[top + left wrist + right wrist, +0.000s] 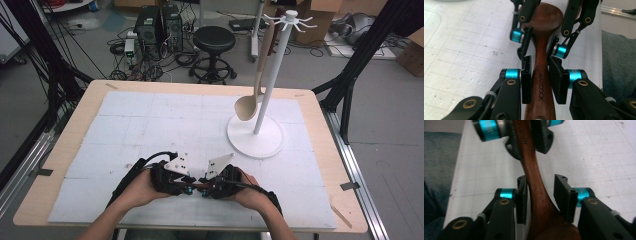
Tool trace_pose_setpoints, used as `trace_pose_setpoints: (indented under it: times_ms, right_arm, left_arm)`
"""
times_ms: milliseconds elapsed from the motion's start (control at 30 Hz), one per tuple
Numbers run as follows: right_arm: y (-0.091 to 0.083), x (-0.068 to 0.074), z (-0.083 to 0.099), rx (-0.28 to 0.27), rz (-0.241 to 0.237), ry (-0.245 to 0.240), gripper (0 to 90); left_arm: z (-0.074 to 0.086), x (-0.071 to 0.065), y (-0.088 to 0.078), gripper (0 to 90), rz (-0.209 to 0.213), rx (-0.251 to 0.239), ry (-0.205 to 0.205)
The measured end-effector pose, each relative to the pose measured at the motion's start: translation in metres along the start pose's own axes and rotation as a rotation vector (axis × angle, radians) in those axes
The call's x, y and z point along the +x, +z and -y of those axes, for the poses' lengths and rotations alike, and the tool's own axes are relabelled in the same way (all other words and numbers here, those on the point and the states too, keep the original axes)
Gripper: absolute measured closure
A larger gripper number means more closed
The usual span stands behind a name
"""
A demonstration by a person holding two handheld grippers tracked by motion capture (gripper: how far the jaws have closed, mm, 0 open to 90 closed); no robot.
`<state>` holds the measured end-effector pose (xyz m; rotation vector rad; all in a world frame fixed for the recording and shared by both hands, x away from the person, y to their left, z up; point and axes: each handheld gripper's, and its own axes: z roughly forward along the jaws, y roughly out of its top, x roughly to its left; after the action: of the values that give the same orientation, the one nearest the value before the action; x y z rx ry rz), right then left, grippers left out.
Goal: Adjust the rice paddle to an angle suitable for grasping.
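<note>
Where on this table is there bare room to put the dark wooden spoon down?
The white mat lies bare across its left half and middle, from the far edge down to the hands. The near right corner, between the rack base and the table edge, is bare too. It is crowded around the base, where a pale spoon hangs low, and where both claws meet on the dark spoon.

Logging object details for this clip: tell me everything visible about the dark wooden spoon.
The dark wooden spoon is reddish-brown, glossy, with an oval bowl and a slim handle printed MAXCOOK. It is held between the two grippers above the white mat. The left gripper clamps the handle; the right gripper has its jaws around the neck near the bowl, one side apart.
</note>
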<state>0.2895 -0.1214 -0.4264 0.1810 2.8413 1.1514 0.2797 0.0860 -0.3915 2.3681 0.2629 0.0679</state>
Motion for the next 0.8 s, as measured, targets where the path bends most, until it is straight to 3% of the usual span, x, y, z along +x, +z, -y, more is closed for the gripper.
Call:
trace_pose_setpoints:
  times_ms: [100,300,533,800]
  right_arm:
    - [0.0,0.002,-0.001,-0.003,-0.003,-0.021,70.1]
    - [-0.002,0.003,-0.001,-0.014,-0.012,-0.012,72.2]
    - [-0.007,0.005,0.001,-0.021,-0.001,0.009,73.2]
    - [-0.014,0.003,0.002,-0.041,0.031,0.027,73.6]
  left_arm:
    - [0.0,0.002,-0.001,72.2,0.004,-0.007,-0.009]
    - [0.0,0.003,-0.003,70.0,-0.004,-0.02,-0.017]
    - [0.003,0.008,-0.017,60.5,-0.022,-0.075,-0.052]
    - [0.007,0.011,-0.027,46.9,-0.051,-0.091,-0.093]
